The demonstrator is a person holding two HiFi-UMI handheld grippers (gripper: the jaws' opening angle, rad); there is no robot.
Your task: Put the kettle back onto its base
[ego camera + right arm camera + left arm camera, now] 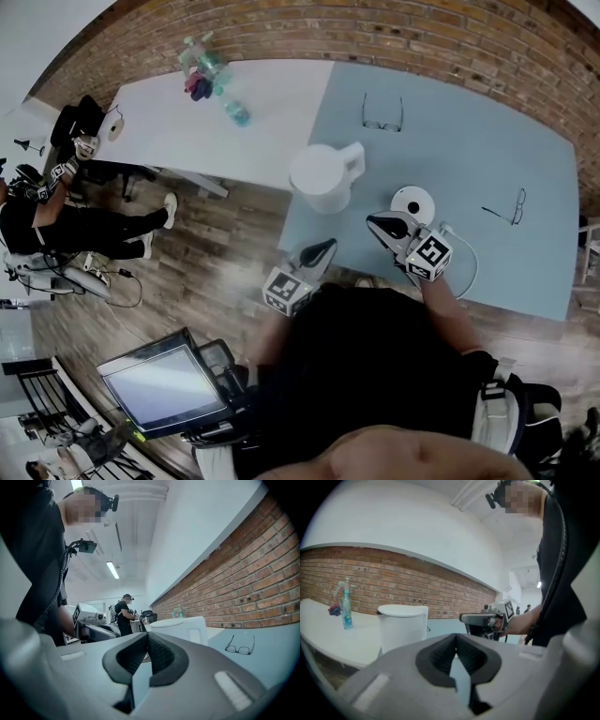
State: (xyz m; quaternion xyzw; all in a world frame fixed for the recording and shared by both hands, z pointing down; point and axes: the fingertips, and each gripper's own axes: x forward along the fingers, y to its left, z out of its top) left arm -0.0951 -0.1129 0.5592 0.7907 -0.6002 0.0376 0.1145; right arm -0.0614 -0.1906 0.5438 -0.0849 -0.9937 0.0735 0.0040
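The white kettle [325, 176] stands upright on the pale blue table [469, 155], near its left edge. Its round white base [412, 203] lies to the kettle's right, bare, with a cable running off it. My right gripper [373, 221] hovers just in front of the base, shut and holding nothing. My left gripper [328, 246] is at the table's near edge in front of the kettle, also shut and empty. The left gripper view has the kettle [402, 625] ahead to the left of the jaws [456, 639]. The right gripper view shows the kettle [180, 627] beyond the jaws [148, 637].
Glasses [382, 117] lie behind the kettle, and a second pair [509, 211] sits at the right. A spray bottle [211, 70] stands on the adjoining white table [253, 112]. A seated person [84, 220] is at far left, and a screen [164, 384] is near my left side.
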